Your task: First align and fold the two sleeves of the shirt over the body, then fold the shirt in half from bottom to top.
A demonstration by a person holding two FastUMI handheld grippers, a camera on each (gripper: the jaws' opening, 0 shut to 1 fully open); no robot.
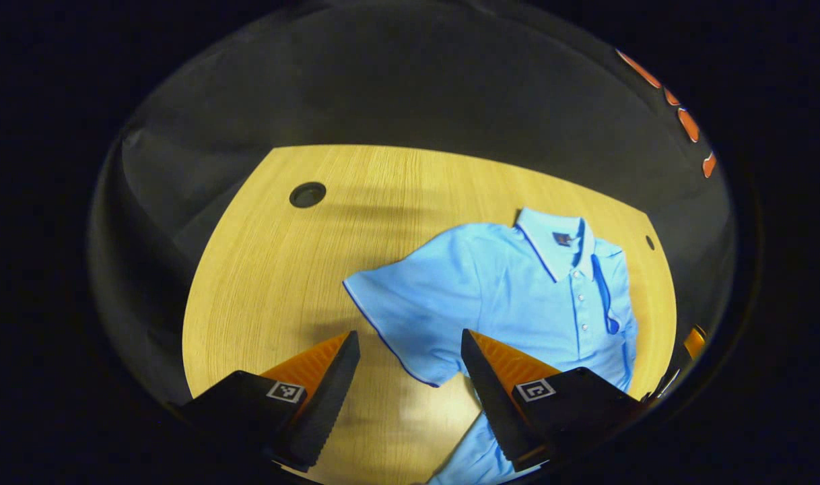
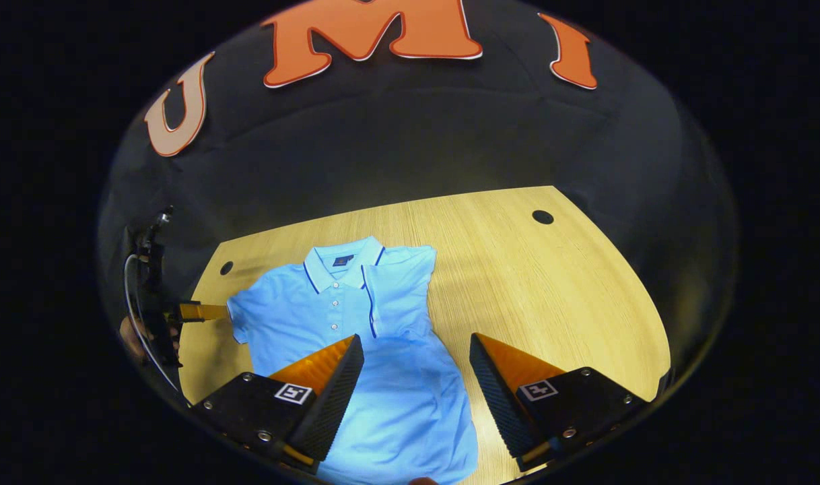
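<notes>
Hovering above the wooden counter [image 1: 268, 269], the left claw [image 1: 410, 377] is spread wide and grasps nothing; the gap between its two fingers frames bare wood and the hem of the still-outstretched sleeve [image 1: 400, 316] of the light blue polo shirt [image 1: 504, 289]. In the right gripper view this same claw shows at the counter's far left edge, with its tips just beside that sleeve [image 2: 238, 316] and the hand [image 2: 132, 340] that holds it partly visible behind.

The right claw [image 2: 417, 367] is likewise released, fingers well apart, and hangs over the shirt's lower body without touching the cloth.

The polo shirt [image 2: 356, 337] lies flat, front up, buttons showing, with its collar [image 2: 343, 259] toward the booth's back wall. One sleeve [image 2: 396, 296] is already folded over the body, lying beside the button placket; the other lies spread on the wood. The hem reaches toward the near edge of the counter [image 2: 551, 289], and two dark round holes sit in the counter's far corners.
</notes>
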